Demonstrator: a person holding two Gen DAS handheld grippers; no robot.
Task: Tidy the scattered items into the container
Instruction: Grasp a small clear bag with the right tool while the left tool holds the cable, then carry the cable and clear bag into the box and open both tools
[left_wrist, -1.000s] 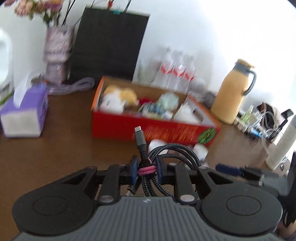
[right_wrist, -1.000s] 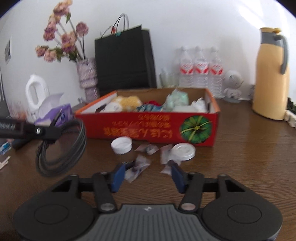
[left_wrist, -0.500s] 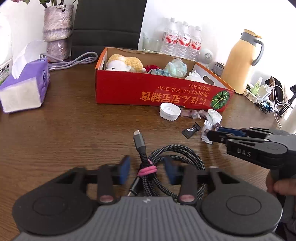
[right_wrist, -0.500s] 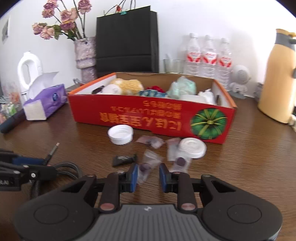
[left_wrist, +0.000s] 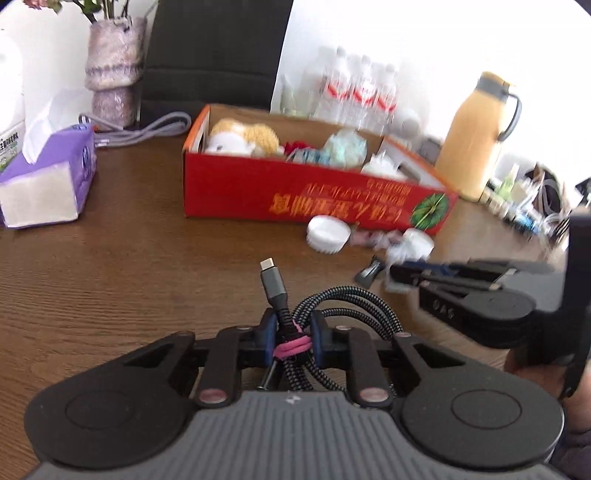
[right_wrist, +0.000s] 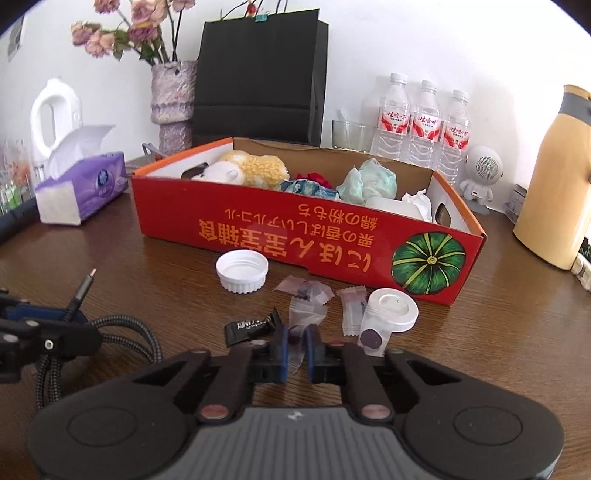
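Observation:
My left gripper (left_wrist: 292, 334) is shut on a coiled braided USB cable (left_wrist: 343, 306) bound with a pink band, low over the table; the cable also shows in the right wrist view (right_wrist: 122, 332). My right gripper (right_wrist: 296, 349) is shut on a clear candy wrapper (right_wrist: 297, 338) at table level, in front of the red cardboard box (right_wrist: 280, 236). The box (left_wrist: 295, 199) holds a plush toy, crumpled tissues and other items. Near the box front lie a white jar cap (right_wrist: 242, 271), a white cup lid (right_wrist: 393, 314), a black candy packet (right_wrist: 251, 326) and more clear wrappers (right_wrist: 352, 308).
A purple tissue box (right_wrist: 81, 186) stands at the left, with a vase (right_wrist: 173, 107) and a black paper bag (right_wrist: 258, 74) behind the box. Water bottles (right_wrist: 424, 122) and a yellow thermos (right_wrist: 557, 173) stand at the back right. The table is brown wood.
My left gripper closed on the cable, which lay between open fingers half a second ago. My right gripper closed on the clear wrapper.

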